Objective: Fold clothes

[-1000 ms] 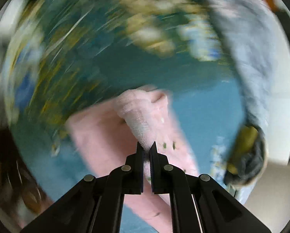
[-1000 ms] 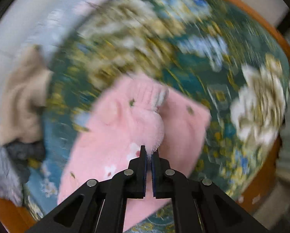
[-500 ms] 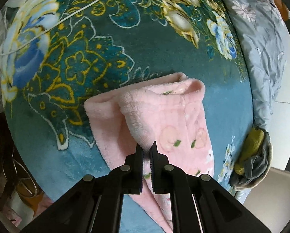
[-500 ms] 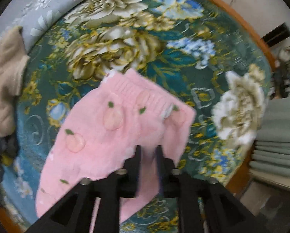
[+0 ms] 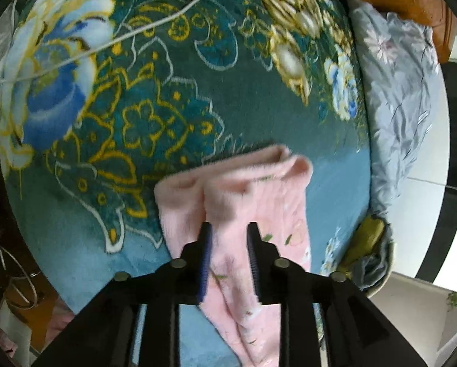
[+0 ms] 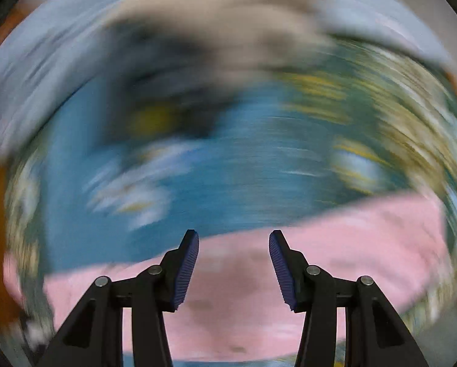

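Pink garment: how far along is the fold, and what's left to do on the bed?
Done: the pink garment lies doubled on the floral blanket, folded edge at its far end. In hand: nothing is gripped; the left gripper and right gripper are both opening over it, pads clear of the fabric. Left: probably another fold or tidying, then the olive and grey clothes heaped at the bed's edge. The right view is too blurred to confirm more.

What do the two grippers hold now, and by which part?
Nothing: both jaws are opening, and the pink garment lies loose on the blanket.
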`<act>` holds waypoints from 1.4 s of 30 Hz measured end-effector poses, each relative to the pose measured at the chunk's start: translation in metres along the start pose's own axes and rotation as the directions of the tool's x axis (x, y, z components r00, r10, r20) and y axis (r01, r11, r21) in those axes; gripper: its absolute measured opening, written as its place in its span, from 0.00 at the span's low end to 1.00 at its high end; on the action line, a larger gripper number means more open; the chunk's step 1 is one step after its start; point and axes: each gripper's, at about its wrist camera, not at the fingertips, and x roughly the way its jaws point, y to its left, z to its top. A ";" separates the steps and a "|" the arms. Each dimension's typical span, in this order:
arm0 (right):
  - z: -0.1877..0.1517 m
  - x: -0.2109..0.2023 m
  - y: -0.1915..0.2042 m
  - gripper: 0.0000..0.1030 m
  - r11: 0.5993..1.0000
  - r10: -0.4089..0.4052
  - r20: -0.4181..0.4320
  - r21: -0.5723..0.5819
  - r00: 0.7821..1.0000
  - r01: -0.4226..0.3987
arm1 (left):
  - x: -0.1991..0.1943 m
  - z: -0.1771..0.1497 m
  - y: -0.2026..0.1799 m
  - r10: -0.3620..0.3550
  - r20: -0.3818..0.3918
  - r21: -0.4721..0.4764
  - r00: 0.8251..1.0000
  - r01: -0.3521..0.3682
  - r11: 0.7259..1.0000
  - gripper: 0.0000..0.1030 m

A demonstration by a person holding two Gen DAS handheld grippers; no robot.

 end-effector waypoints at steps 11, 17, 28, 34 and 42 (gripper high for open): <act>-0.106 0.095 0.381 0.50 0.577 0.147 -0.303 -0.747 0.942 -0.330 | 0.016 0.020 0.014 -0.089 -0.041 -0.104 0.995 0.084 0.991 0.37; -0.144 0.147 0.429 0.50 0.476 -0.003 -0.316 -0.835 0.949 -0.277 | 0.013 0.024 0.031 -0.133 -0.051 -0.152 0.990 0.124 0.981 0.40; -0.128 0.122 0.427 0.06 0.436 0.022 -0.283 -0.861 0.959 -0.264 | 0.014 0.039 0.046 -0.204 -0.046 -0.209 0.978 0.191 0.959 0.43; -0.116 0.058 0.426 0.06 0.373 0.145 -0.290 -0.869 0.946 -0.324 | 0.024 0.054 0.025 -0.216 -0.077 -0.152 0.973 0.202 0.967 0.49; -0.041 0.055 0.394 0.06 0.530 0.121 -0.155 -0.825 0.981 -0.196 | 0.050 0.057 -0.003 -0.271 -0.080 -0.171 0.959 0.255 0.952 0.54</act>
